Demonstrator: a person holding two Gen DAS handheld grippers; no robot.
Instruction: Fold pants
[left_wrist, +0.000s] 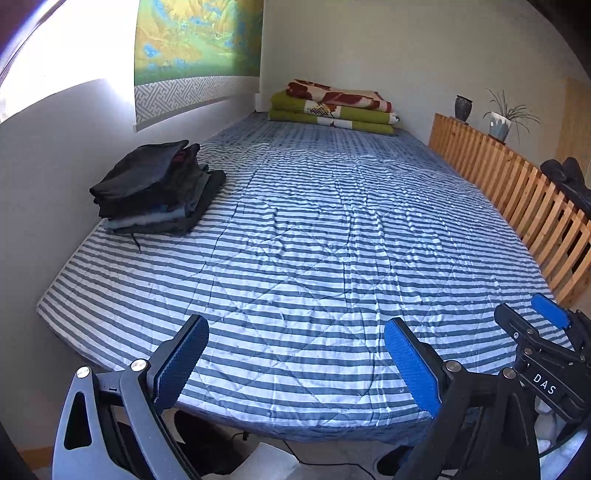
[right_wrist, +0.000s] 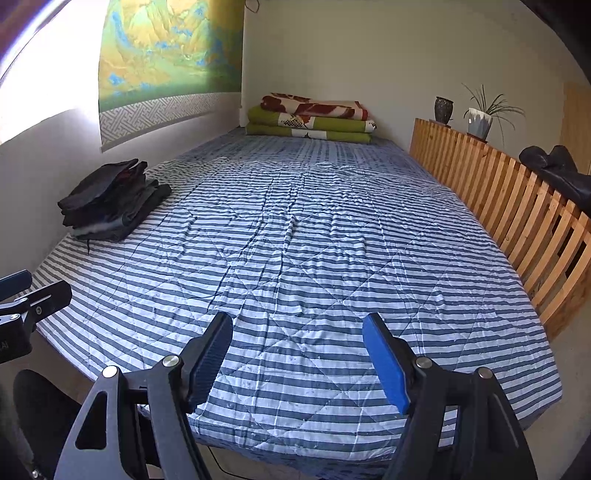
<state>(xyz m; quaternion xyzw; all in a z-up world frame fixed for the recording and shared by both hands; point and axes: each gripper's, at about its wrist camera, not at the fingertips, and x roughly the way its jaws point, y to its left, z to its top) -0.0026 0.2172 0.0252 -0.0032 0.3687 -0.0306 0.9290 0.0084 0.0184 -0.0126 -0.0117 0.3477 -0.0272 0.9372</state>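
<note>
A stack of folded dark pants (left_wrist: 155, 192) (right_wrist: 110, 199) sits on the left side of the bed by the wall. A dark garment (left_wrist: 569, 181) (right_wrist: 554, 170) hangs over the wooden rail at the right. My left gripper (left_wrist: 295, 354) hovers open over the near edge of the striped quilt (left_wrist: 314, 229), holding nothing. My right gripper (right_wrist: 297, 354) is also open and empty above the near edge of the quilt (right_wrist: 295, 229). Each gripper shows at the edge of the other's view: the right gripper (left_wrist: 532, 321) and the left gripper (right_wrist: 22, 291).
A slatted wooden rail (left_wrist: 517, 188) (right_wrist: 517, 199) runs along the bed's right side, with a vase (right_wrist: 443, 109) and a potted plant (right_wrist: 480, 118) on top. Folded blankets (left_wrist: 332, 109) (right_wrist: 310, 118) lie at the far end. A cable (left_wrist: 317, 458) crosses the floor below.
</note>
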